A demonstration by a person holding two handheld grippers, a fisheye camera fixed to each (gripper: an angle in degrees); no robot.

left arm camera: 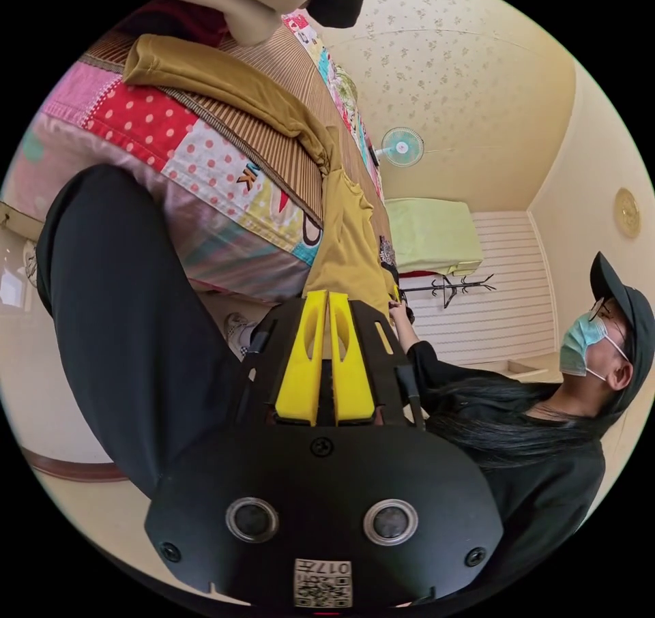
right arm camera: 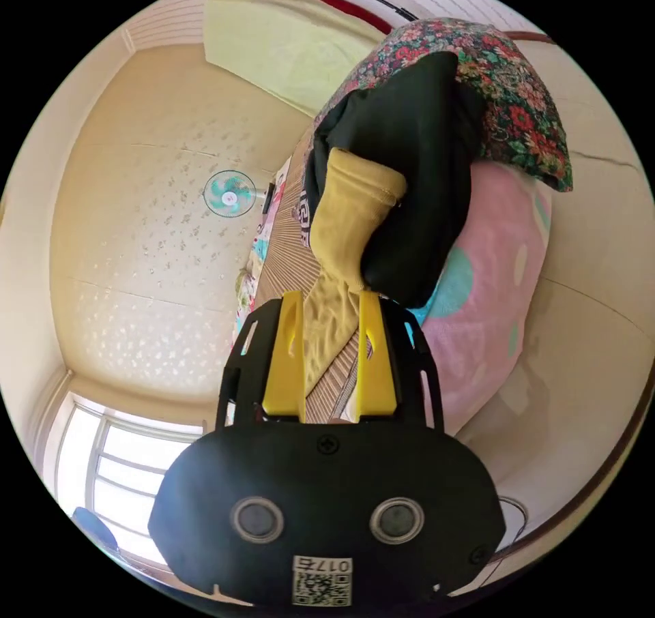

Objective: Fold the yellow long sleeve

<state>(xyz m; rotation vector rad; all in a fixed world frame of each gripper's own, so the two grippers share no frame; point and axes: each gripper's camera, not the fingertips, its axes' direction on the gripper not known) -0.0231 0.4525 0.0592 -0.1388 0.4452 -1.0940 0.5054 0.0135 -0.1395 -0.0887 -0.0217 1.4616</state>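
The shirt (left arm camera: 344,236) trails off the bed (left arm camera: 205,147), its length running straight ahead from the left tool (left arm camera: 326,304), clamped on its fabric. The right tool (right arm camera: 330,304) gapes around a sleeve (right arm camera: 344,236).

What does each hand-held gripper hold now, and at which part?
The left hand-held gripper is shut on the yellow long sleeve at its edge. The right hand-held gripper is open around a sleeve, not gripping.

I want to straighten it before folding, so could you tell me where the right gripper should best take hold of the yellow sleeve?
Probably the narrow stretch below the cuff, where the yellow sleeve already runs between the open right gripper. Close across its width there; the black garment crowds the cuff end.
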